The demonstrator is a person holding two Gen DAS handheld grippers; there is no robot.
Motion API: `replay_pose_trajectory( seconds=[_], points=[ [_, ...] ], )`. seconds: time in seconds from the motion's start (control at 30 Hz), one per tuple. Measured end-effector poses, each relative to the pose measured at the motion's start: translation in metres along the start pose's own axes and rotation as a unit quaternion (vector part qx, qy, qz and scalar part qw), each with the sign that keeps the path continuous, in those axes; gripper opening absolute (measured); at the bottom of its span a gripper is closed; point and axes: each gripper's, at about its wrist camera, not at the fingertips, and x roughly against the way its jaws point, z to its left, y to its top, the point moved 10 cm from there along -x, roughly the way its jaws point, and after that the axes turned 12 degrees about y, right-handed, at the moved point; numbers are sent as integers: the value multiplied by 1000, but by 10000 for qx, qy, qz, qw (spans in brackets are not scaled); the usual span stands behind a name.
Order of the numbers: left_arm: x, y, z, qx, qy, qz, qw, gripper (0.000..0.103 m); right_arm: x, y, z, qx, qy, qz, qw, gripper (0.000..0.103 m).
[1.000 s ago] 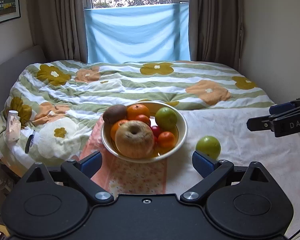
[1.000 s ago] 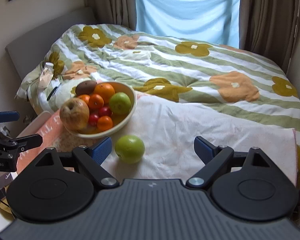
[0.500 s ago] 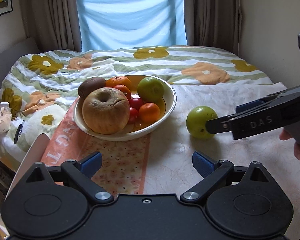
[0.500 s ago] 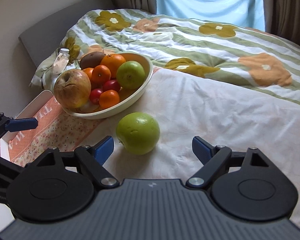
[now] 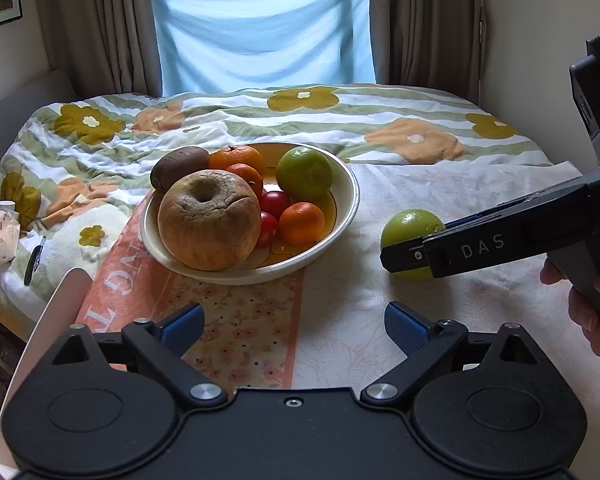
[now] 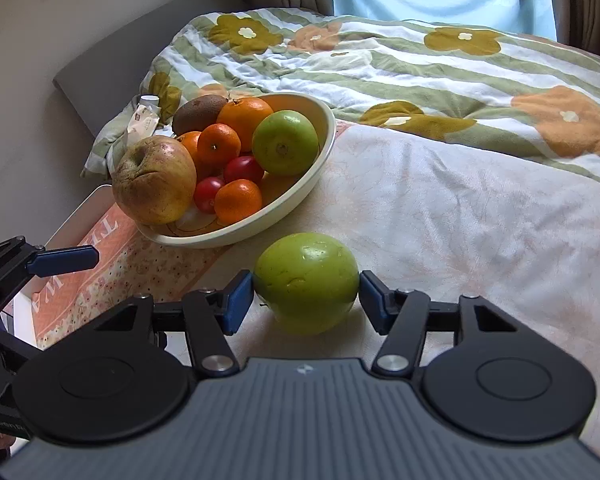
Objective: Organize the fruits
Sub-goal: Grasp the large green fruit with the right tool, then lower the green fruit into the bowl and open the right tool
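Right tool point(image 6: 306, 294) had just been closing: blue pads point(image 6: 238, 296) sat against both flanks of the loose green apple point(image 6: 306, 280), one each side at its widest girth. Contact looked made, so I read it as gripping, though squeeze force couldn't be judged. Apple was still resting on the white cloth point(image 6: 460, 208) over the bed, just beside the bowl point(image 6: 320, 148), not touching it.

Left tool point(image 5: 294, 328) was open, nothing between its pads, hovering over the patterned orange runner point(image 5: 236, 320) in front of the bowl.

Handling estimate for the apple:
- Firm, smooth, glossy skin, so probably slippery against flat pads; round shape could roll or squirt out if pinched off-centre.
- Moderate weight, rigid enough for a solid pinch, but over-squeezing would bruise it.
- Best hold: across the equator, as it was, pads level with each other.

Bowl already held another green apple point(image 6: 286, 142), a large wrinkled brownish apple point(image 6: 154, 180), oranges, small red fruits and a kiwi. Free space looked tight; open spot seemed to be at the right rim. Soft bedding under the bowl might let it tip.
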Motion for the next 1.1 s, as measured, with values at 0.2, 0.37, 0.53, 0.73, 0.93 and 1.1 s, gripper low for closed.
replay_pose_trajectory(
  seconds=[0.2,0.37,0.53,0.73,0.93,1.1],
  points=[
    [2,5,9,30,-45,27,10000,99,2,1,3,-1,-126,-1,9999,72],
    [9,12,18,64,-107,-5,9999,99,10,7,8,-67,-242,-37,9997,72],
    [17,21,31,76,-132,-87,9998,99,21,21,18,-65,-369,-111,9992,72],
    [21,33,52,37,-152,-197,9997,99,26,40,34,-7,-464,-229,9987,72],
    [19,46,75,-29,-203,-304,9993,99,16,61,44,-86,-556,-379,9977,72],
    [11,51,87,-145,-295,-334,9989,99,-2,70,44,-219,-665,-471,9964,72]
  ],
)
